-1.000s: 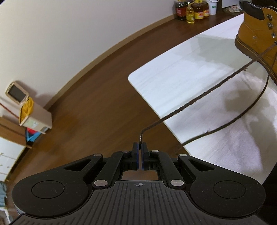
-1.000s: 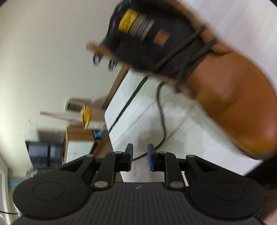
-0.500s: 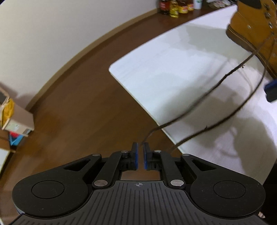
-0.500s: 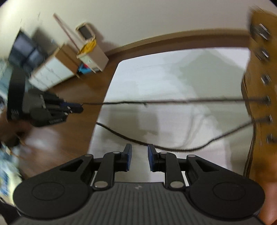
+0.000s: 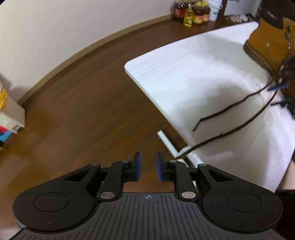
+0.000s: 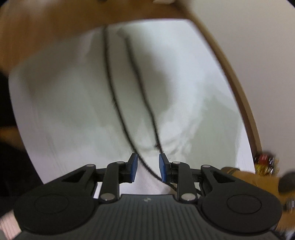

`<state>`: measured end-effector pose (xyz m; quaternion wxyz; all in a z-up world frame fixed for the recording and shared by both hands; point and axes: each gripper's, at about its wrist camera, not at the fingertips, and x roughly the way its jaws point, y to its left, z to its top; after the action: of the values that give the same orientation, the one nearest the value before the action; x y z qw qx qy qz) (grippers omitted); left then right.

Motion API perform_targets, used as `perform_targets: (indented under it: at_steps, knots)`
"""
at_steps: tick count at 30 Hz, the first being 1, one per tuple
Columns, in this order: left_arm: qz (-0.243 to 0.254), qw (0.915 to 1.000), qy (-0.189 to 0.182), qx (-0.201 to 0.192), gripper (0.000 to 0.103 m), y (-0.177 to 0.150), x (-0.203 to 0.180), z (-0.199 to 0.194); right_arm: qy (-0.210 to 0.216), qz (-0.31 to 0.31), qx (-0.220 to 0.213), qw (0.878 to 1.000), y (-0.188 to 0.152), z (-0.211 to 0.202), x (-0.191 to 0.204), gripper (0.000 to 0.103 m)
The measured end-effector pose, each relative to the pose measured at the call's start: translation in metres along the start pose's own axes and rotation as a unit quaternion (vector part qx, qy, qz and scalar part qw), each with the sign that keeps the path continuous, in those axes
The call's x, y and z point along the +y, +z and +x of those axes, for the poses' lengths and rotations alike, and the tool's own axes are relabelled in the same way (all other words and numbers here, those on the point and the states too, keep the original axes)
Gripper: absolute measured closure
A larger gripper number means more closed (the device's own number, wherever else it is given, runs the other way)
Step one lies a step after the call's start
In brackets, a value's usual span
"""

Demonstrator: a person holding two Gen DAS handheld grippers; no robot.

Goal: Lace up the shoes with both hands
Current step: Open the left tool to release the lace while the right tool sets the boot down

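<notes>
Both our tongs are opening, left gripper (image 5: 148, 165) empty, right gripper (image 6: 148, 165) astride a lace (image 6: 147, 166); closing askew risks missing it.

The boot (image 5: 265, 42) is tan with a black collar and silver eyelets. Its laces (image 5: 245, 121) are dark brown. The surface (image 5: 184, 70) is white, the floor (image 5: 83, 103) reddish-brown wood. Both claws, left (image 5: 148, 167) and right (image 6: 148, 167), are black with blue pads (image 5: 138, 165). The bottles (image 5: 191, 13) are yellow, amber and red-labelled.
</notes>
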<state>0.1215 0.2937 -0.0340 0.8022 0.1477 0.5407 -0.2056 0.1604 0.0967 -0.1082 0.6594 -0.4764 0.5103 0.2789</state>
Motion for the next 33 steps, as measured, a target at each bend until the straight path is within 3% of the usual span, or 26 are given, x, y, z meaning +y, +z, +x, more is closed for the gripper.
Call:
perform_targets:
  at_steps: [3, 4, 7, 11, 13, 16, 21, 24, 26, 28, 33]
  knots:
    - [-0.007, 0.9998, -0.017, -0.004, 0.084, -0.001, -0.007, -0.004, 0.04, 0.032, -0.004, 0.999, -0.003, -0.006, -0.007, 0.087]
    - [-0.008, 0.9996, -0.027, -0.007, 0.084, -0.001, -0.011, -0.007, 0.057, 0.071, -0.019, 0.996, -0.006, -0.015, -0.014, 0.099]
    - [-0.003, 0.9975, -0.069, -0.016, 0.082, 0.003, -0.029, -0.013, 0.082, 0.186, -0.057, 0.977, -0.023, -0.042, -0.031, 0.099]
    - [0.02, 0.9878, -0.153, -0.018, 0.079, 0.017, -0.067, -0.009, 0.102, 0.355, -0.11, 0.923, -0.063, -0.083, -0.052, 0.099]
    - [0.043, 0.9839, -0.173, -0.015, 0.079, 0.023, -0.086, -0.003, 0.095, 0.451, -0.132, 0.878, -0.096, -0.104, -0.061, 0.098]
    - [0.081, 0.9779, -0.193, -0.002, 0.078, 0.034, -0.119, 0.012, 0.062, 0.536, -0.129, 0.832, -0.141, -0.12, -0.066, 0.098]
    - [0.113, 0.9719, -0.206, 0.007, 0.077, 0.046, -0.153, 0.028, 0.026, 0.618, -0.087, 0.781, -0.2, -0.125, -0.055, 0.098]
    - [0.128, 0.9721, -0.196, 0.011, 0.076, 0.047, -0.16, 0.032, 0.003, 0.659, -0.063, 0.749, -0.227, -0.126, -0.046, 0.097]
    - [0.13, 0.9738, -0.186, 0.015, 0.076, 0.045, -0.16, 0.034, 0.009, 0.677, -0.058, 0.734, -0.24, -0.12, -0.041, 0.095]
    - [0.13, 0.975, -0.18, 0.019, 0.075, 0.044, -0.157, 0.035, 0.012, 0.675, -0.062, 0.735, -0.242, -0.119, -0.037, 0.086]
    - [0.152, 0.9762, -0.154, 0.02, 0.078, 0.044, -0.148, 0.038, 0.023, 0.63, -0.091, 0.771, -0.214, -0.124, -0.031, 0.086]
